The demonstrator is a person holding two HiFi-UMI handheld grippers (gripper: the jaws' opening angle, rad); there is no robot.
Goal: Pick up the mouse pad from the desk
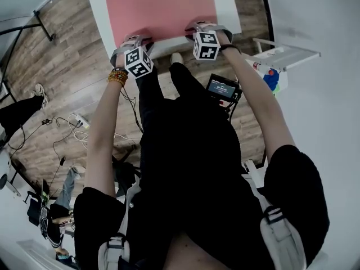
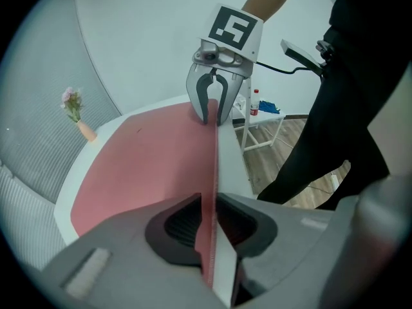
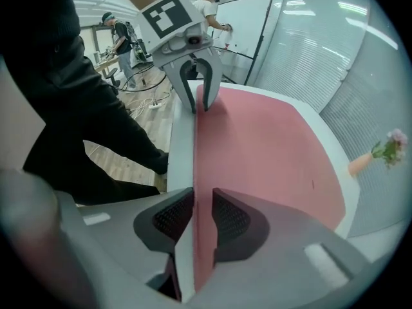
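Pink mouse pad is lying flat over most of a white desk, with its near edge running just inside the desk's near rim. A person in black clothes is standing at that rim and reaching down with a gripper in each hand.

The left gripper is biting the pad's near edge toward its left corner. Its jaws are standing close together, pinching the thin pink edge between the pads. The right gripper is gripping the same edge farther to the right. Its jaws are drawn in tight on the pad, and the desk's white margin is showing just beside them. Both grippers are pointing steeply down and sitting well apart from each other.

A string of beads is circling the left wrist. On the desk's far side a small vase of flowers is standing just off the pad. Beside the desk a white rack is standing on the wooden floor, carrying a bottle.
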